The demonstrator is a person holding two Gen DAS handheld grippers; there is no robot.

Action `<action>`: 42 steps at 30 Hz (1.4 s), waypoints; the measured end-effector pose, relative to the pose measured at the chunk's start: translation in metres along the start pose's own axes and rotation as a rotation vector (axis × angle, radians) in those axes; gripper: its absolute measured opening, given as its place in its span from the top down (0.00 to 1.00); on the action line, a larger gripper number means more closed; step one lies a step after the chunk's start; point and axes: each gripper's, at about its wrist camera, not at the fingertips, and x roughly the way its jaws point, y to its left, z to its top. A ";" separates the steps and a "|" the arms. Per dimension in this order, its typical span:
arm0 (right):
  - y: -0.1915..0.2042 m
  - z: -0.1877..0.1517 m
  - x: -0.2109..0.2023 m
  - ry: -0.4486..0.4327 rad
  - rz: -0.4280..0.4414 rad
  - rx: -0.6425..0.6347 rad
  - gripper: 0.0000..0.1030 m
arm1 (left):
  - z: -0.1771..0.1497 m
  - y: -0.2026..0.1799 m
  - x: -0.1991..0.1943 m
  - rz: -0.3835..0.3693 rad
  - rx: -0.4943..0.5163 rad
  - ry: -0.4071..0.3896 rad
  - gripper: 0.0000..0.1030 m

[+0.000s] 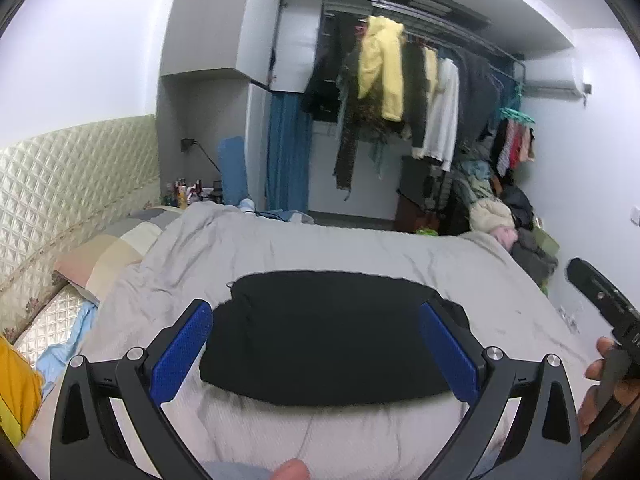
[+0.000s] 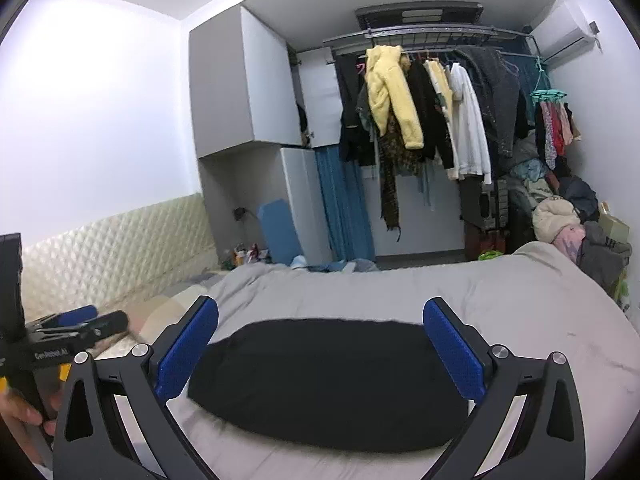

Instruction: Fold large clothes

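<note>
A black garment lies folded into a flat wide rectangle on the grey duvet of the bed. It also shows in the right wrist view. My left gripper is open and empty, held above the garment's near side, its blue pads wide apart. My right gripper is open and empty too, above the garment. The left gripper shows at the left edge of the right wrist view. Part of the right gripper shows at the right edge of the left wrist view.
A quilted headboard and pillows lie to the left. A clothes rail with hanging garments stands beyond the bed's far edge. A heap of clothes sits at the right. A yellow item lies at the bed's left.
</note>
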 end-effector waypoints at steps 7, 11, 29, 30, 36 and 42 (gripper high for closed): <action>0.017 -0.035 -0.012 0.041 -0.008 -0.027 0.00 | -0.023 -0.019 -0.023 -0.022 0.064 -0.004 0.00; 0.023 -0.053 -0.013 0.071 -0.027 -0.045 0.00 | -0.031 -0.018 -0.029 -0.001 0.067 -0.003 0.00; 0.021 -0.100 0.000 0.149 -0.079 -0.018 0.00 | -0.085 0.021 0.012 0.031 0.009 0.095 0.00; 0.022 -0.102 0.001 0.151 -0.079 -0.022 0.00 | -0.086 0.022 0.014 0.028 0.008 0.098 0.00; 0.023 -0.107 0.004 0.164 -0.080 -0.035 0.00 | -0.092 0.026 0.026 0.031 -0.001 0.121 0.00; 0.022 -0.107 0.004 0.164 -0.082 -0.025 0.00 | -0.092 0.027 0.030 0.041 0.002 0.124 0.00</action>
